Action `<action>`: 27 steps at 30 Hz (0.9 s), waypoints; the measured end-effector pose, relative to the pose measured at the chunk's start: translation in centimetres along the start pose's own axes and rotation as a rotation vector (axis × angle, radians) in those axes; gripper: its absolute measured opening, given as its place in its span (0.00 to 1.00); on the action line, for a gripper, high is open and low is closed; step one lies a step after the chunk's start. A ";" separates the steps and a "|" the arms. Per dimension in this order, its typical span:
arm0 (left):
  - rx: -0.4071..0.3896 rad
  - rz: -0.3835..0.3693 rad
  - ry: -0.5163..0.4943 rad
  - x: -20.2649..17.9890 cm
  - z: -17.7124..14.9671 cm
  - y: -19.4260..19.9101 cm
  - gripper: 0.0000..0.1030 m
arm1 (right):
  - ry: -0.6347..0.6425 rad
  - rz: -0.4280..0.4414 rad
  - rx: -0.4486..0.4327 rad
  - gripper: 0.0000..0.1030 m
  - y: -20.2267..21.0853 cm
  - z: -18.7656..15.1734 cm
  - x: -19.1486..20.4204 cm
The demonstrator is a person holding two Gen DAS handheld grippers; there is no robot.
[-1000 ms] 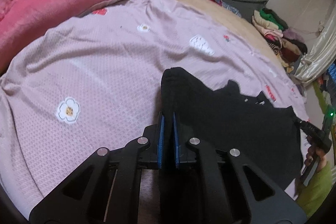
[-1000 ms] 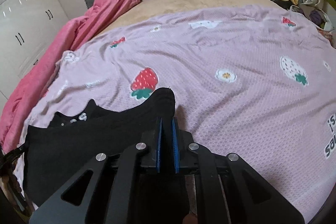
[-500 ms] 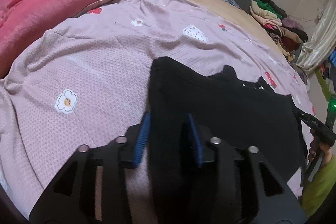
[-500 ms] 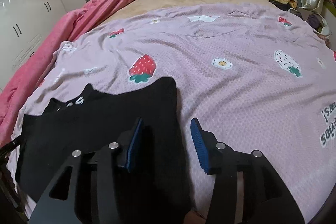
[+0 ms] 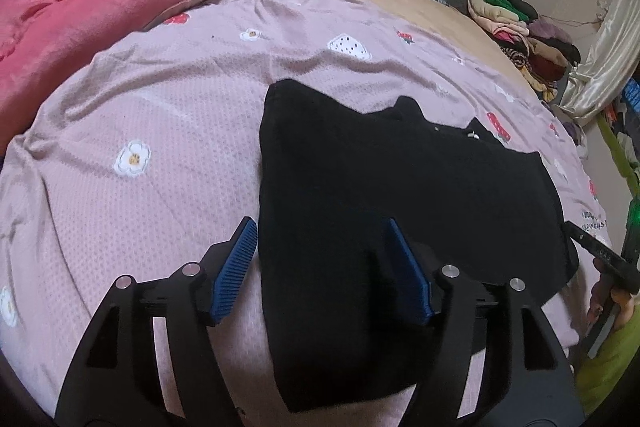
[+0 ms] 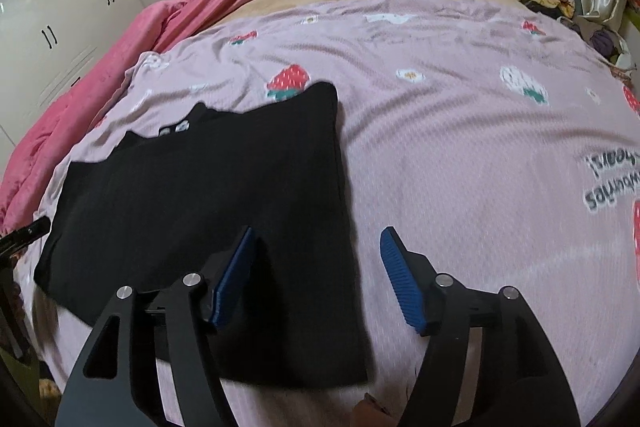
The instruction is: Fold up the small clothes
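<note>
In the left wrist view we see our left gripper (image 5: 320,267) with jaws wide and opening, the left edge of the black top (image 5: 400,187) lying between them unpinched, flat on the lilac sheet (image 5: 160,99) of the bed; only here do a hand (image 5: 612,303) and the right gripper's tip show at the right edge. In the right wrist view our right gripper (image 6: 316,275) is likewise wide and opening, straddling the top's (image 6: 200,207) right edge without pressing it, and only here do we see white cupboards (image 6: 60,7).
</note>
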State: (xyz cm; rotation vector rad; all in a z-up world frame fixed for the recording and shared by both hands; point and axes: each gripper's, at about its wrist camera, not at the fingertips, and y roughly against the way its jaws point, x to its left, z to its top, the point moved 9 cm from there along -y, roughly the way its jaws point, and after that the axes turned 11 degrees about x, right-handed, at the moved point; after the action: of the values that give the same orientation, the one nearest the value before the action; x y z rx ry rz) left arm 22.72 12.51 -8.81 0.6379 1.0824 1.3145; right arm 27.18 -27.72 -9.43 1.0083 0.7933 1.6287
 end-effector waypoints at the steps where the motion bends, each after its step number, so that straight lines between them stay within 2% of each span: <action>1: 0.008 -0.008 0.005 0.0 -0.2 -0.1 0.57 | 0.000 0.006 0.005 0.62 0.0 -0.4 0.0; 5: 0.032 -0.032 0.026 0.2 -1.7 -0.3 0.57 | -0.002 0.026 0.024 0.61 0.3 -2.0 -0.1; 11: 0.058 -0.112 0.076 0.1 -4.0 -0.5 0.57 | -0.007 0.074 0.036 0.43 0.9 -3.4 0.1; 16: 0.073 -0.173 0.106 -0.1 -5.3 -0.7 0.57 | -0.022 0.094 0.032 0.36 1.1 -3.7 -0.1; 17: 0.074 -0.179 0.109 -0.1 -5.4 -0.8 0.57 | -0.027 0.097 0.027 0.31 1.2 -3.7 -0.2; 18: 0.075 -0.186 0.112 -0.2 -5.6 -0.8 0.55 | -0.036 0.097 0.021 0.24 1.3 -3.6 -0.4; 19: 0.074 -0.193 0.117 -0.3 -5.7 -0.8 0.46 | -0.045 0.099 0.018 0.20 1.4 -3.6 -0.6; 20: 0.072 -0.195 0.121 -0.4 -5.7 -0.7 0.42 | -0.050 0.100 0.015 0.12 1.5 -3.6 -0.7; 22: 0.062 -0.186 0.127 -0.5 -5.6 -0.3 0.20 | -0.057 0.111 0.002 0.09 1.9 -3.4 -0.9; 27: 0.042 -0.195 0.120 -0.7 -5.6 1.3 0.14 | -0.048 0.112 -0.054 0.07 3.9 -3.1 -0.9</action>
State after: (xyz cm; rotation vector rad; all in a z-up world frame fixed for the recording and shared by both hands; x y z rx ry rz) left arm 17.23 11.01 -9.74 0.4763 1.2408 1.1747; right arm 22.90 -29.69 -7.58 1.0661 0.6678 1.7058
